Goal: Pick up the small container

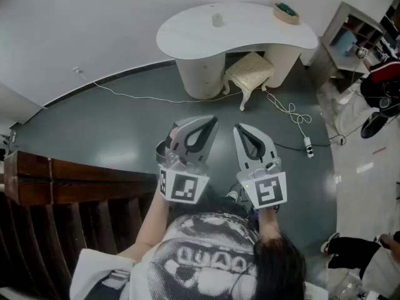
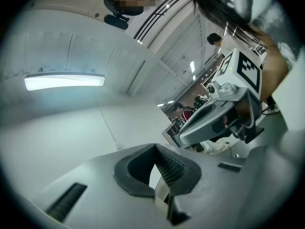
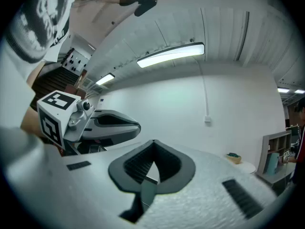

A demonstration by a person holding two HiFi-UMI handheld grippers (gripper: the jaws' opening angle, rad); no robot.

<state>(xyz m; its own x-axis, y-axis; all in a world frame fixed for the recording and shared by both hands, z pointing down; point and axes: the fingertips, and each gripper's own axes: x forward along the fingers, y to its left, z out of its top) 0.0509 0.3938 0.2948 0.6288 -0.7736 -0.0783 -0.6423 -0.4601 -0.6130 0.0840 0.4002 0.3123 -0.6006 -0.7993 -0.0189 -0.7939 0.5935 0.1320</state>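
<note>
A small pale container [image 1: 217,20] stands on the white curved table [image 1: 187,39] at the far side of the room. Near the table's right end sits a tan bowl [image 1: 286,12] with green contents, also seen as the bowl [image 3: 233,157] in the right gripper view. My left gripper [image 1: 212,121] and right gripper [image 1: 238,129] are held side by side in front of the person's chest, well short of the table. Both are shut with nothing between the jaws. The left gripper [image 2: 155,148] sees the right one [image 2: 214,118] beside it; the right gripper [image 3: 153,144] sees the left one [image 3: 112,125].
A cream padded stool [image 1: 249,72] stands under the table. White cables and a power strip [image 1: 309,147] lie on the grey floor. A shelf unit [image 1: 353,36] and dark bags [image 1: 382,92] are at the right. A wooden railing [image 1: 62,180] runs along the left.
</note>
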